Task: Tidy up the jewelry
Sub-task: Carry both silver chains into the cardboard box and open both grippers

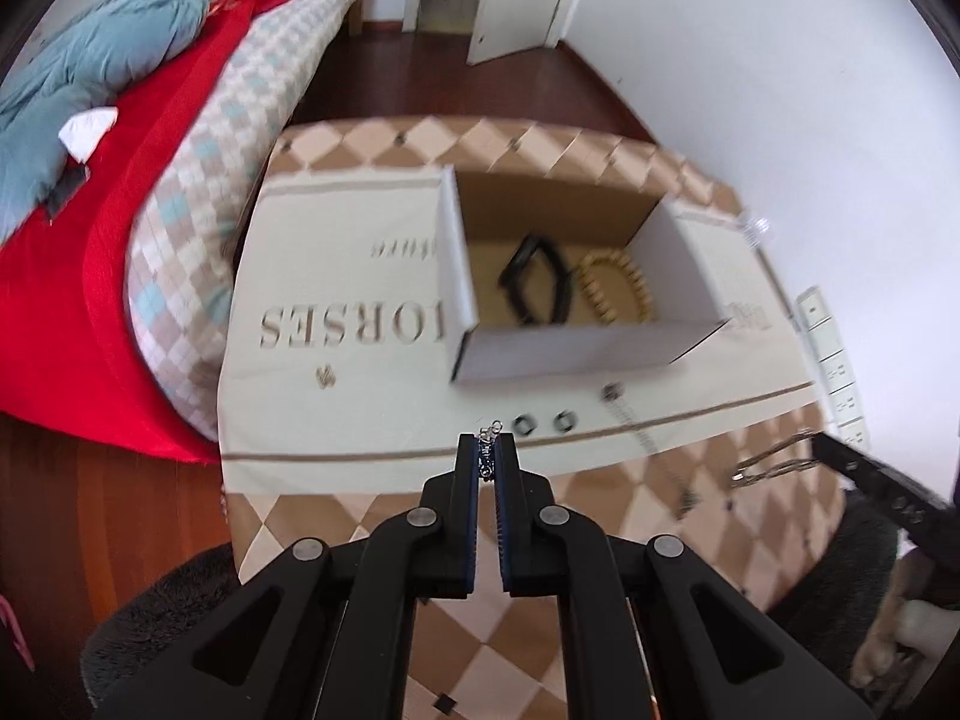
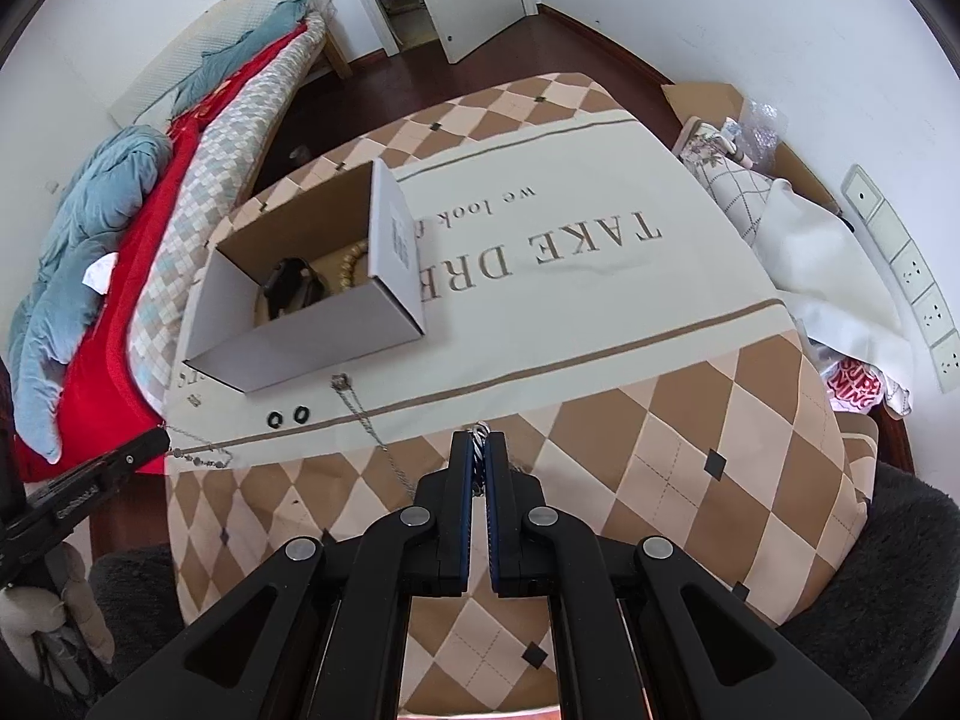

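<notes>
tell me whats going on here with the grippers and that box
A person is tidying jewelry on a checkered cloth. The left gripper is shut on a silver chain's clasp, and the right gripper is shut on a chain as well; it may be the same one. The open cardboard box already holds a black bracelet and a beaded bracelet. Two small black rings and another chain lie in front of it.

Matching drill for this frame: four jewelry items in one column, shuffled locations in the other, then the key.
Items
1. black angular bracelet
2. two small black rings
3. thin silver chain with round pendant
4. silver clasp chain

Places
A. pinched in left gripper
B. inside open white cardboard box
C. on cream cloth, left of the pendant
D. on cloth, trailing toward the checkered edge

Pairs: 1-B, 2-C, 3-D, 4-A
</notes>
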`<state>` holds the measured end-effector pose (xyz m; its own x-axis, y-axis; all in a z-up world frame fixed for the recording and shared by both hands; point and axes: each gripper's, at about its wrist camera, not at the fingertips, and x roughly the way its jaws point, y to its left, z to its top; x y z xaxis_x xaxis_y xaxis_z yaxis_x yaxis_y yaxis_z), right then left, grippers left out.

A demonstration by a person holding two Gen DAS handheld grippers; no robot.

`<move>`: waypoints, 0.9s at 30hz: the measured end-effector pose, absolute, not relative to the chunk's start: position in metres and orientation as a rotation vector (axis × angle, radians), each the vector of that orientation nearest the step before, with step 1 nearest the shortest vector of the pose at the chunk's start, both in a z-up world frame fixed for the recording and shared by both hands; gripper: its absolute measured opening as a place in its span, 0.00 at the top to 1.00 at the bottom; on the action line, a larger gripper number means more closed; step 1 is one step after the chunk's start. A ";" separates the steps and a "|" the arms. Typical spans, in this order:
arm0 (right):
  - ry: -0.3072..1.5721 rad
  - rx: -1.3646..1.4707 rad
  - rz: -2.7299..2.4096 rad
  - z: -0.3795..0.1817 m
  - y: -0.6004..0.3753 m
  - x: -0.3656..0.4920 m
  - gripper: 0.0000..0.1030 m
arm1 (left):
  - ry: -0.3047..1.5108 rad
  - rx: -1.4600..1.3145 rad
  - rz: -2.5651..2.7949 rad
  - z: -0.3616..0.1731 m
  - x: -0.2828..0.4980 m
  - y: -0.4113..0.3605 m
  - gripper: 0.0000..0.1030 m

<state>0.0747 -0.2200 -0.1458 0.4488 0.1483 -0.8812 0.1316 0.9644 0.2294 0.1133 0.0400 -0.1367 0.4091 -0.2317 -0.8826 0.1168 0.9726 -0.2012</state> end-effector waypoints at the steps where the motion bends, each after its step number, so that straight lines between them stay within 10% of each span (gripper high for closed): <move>1: 1.104 0.286 0.019 -0.142 -0.219 0.075 0.96 | 1.121 -0.123 -0.227 -0.131 0.115 0.040 0.98; 14: 0.968 0.289 0.185 -0.053 -0.192 0.130 0.96 | 1.008 -0.185 -0.315 -0.054 0.172 0.025 0.97; 27: 1.095 0.214 0.247 -0.086 -0.156 0.236 0.96 | 1.137 -0.202 -0.272 -0.108 0.242 0.027 0.97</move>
